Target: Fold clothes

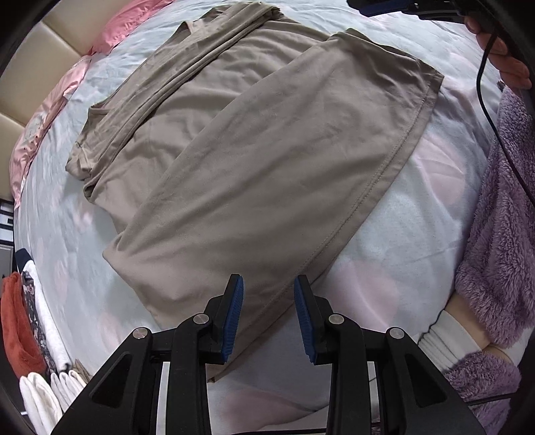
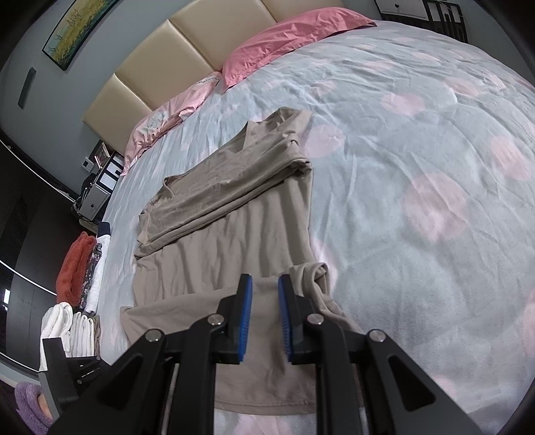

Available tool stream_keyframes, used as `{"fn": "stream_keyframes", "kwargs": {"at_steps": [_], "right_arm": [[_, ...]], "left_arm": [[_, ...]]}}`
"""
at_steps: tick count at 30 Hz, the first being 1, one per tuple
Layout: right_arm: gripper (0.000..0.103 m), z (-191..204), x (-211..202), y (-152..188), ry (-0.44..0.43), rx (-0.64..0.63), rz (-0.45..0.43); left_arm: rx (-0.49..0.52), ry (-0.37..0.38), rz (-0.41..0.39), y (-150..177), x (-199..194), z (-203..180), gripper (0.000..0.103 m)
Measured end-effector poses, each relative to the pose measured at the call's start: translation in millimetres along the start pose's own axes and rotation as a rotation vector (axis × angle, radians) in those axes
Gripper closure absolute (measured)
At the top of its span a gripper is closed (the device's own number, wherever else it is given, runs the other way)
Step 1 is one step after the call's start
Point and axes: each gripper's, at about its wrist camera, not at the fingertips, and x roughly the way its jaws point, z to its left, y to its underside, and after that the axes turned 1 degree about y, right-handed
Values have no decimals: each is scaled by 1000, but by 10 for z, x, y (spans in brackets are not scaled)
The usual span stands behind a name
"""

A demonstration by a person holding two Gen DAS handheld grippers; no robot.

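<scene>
Okay, I'm hovering both grippers over the taupe garment (image 1: 254,174) lying half-folded on the bedspread (image 2: 418,150). My left gripper (image 1: 268,314) is gaping open, empty; my right gripper (image 2: 264,314) is hanging open too, jaws straddling cloth without pinching. Folded clothes (image 2: 78,277) are sitting at the bed's edge.

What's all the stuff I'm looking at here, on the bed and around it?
Taupe garment: one, partly folded, middle of bed.
Bedspread: one, pale blue with pink dots, covering the bed.
Pillows: two, pink, at the headboard.
Headboard: one, beige, padded panels.
Folded clothes pile: one pile, rust, floral and white, at the bed's edge.
Painting: one, yellow-green, on the wall.
Left gripper: black with blue pads, open, above the garment's hem.
Right gripper: black with blue pads, open, over the garment.
Purple fleece sleeve: worn by the person.
</scene>
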Motion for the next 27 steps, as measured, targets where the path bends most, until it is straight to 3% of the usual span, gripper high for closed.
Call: {"fn": "stream_keyframes", "kwargs": {"at_steps": [7,10,15,18,22,27], "right_arm": [[87,8,17,1,-15,7,10],[87,-17,27,1,-28,25,18],[87,-15,40,4,-32,28,27],[87,7,58,10,-31,20,33],[87,31,84,23,-24,7,45],[87,69,135,51,-11,-20,75]], "left_arm": [[49,28,48,35,116,-130,67],[87,-3,77,45,198,-212,53],[145,-63,98,69,286,-315,49],[121,-72,80,77,269,-293,48],[82,-71,46,97,223,-260,64],[33,-69,3,121,166,-218,90]]}}
